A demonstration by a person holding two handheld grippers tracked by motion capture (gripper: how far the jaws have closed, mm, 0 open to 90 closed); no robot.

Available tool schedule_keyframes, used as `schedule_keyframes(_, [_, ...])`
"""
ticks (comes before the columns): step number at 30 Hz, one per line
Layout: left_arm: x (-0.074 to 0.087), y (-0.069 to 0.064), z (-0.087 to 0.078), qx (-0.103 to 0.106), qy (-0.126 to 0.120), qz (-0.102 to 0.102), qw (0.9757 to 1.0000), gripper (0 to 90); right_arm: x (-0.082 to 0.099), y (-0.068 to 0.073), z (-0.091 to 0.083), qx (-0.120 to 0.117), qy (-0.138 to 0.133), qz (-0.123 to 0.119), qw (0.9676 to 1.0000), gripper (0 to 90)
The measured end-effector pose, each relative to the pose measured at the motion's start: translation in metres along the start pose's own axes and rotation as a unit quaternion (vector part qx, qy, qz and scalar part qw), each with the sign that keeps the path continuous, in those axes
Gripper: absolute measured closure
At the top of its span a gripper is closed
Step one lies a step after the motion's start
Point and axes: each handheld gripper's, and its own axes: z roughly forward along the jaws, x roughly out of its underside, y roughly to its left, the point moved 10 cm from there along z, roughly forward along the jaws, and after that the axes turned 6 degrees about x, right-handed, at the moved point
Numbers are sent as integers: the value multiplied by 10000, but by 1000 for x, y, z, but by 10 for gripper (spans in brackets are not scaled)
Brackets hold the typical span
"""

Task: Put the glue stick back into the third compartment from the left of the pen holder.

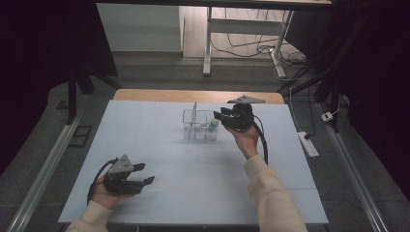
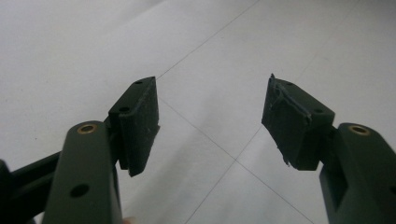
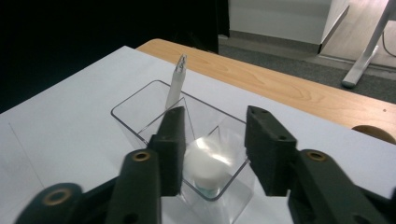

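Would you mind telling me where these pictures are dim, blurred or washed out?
High view: dark surroundings, evenly lit table. Left gripper view: left claw sharp, the table behind it soft. Right gripper view: right claw blurred up close, white cap washed out in the clear organizer.

The worktop (image 1: 159, 145) is white, with a wooden edge (image 1: 198, 95) at its far side. Around it lies grey floor (image 1: 159, 72), and black curtains (image 1: 43, 58) hang at both sides (very dark). Behind stands a white desk frame (image 1: 209, 43) with cables (image 1: 251, 48) under it. A white power strip (image 1: 308, 143) lies at the right.
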Motion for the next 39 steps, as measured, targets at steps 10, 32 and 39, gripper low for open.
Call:
schedule_keyframes(10, [0, 0, 0, -9, 2, -16, 10000, 361, 8, -2, -32, -149, -2, -178, 9997, 505])
schedule_keyframes(32, [0, 3, 1, 6, 5, -128, 9999, 351, 94, -13, -108, -149, 405, -518, 9977, 484])
schedule_keyframes(39, [-1, 4, 0, -3, -47, -174, 9998, 350, 123, -22, -125, -66, 517, -543, 9972, 479])
